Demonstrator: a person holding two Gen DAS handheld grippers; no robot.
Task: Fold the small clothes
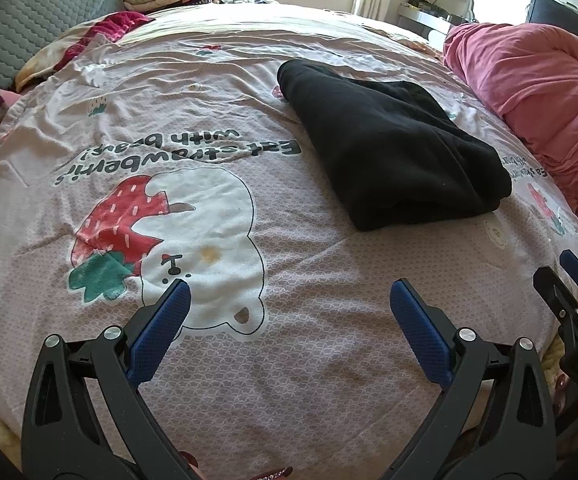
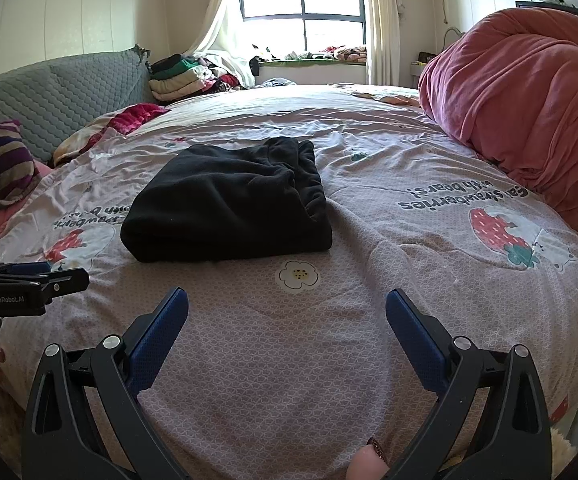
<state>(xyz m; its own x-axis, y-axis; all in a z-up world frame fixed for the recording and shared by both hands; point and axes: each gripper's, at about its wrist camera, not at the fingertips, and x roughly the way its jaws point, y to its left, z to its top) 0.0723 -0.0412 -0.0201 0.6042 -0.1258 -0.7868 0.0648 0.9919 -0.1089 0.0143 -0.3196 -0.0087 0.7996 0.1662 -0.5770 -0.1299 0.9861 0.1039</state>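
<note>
Trousers [image 2: 229,204] (black, folded) lie ahead of both tongs [image 1: 289,312] [image 2: 287,316], spread wide, empty.

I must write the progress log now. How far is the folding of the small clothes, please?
Done: the black garment lies folded into a compact bundle on the bed cover. In hand: nothing; the left gripper and the right gripper are both open and empty, apart from the garment. Left: no other unfolded piece lies on the cover; whether the clothes pile by the window belongs to the job cannot be told.
</note>
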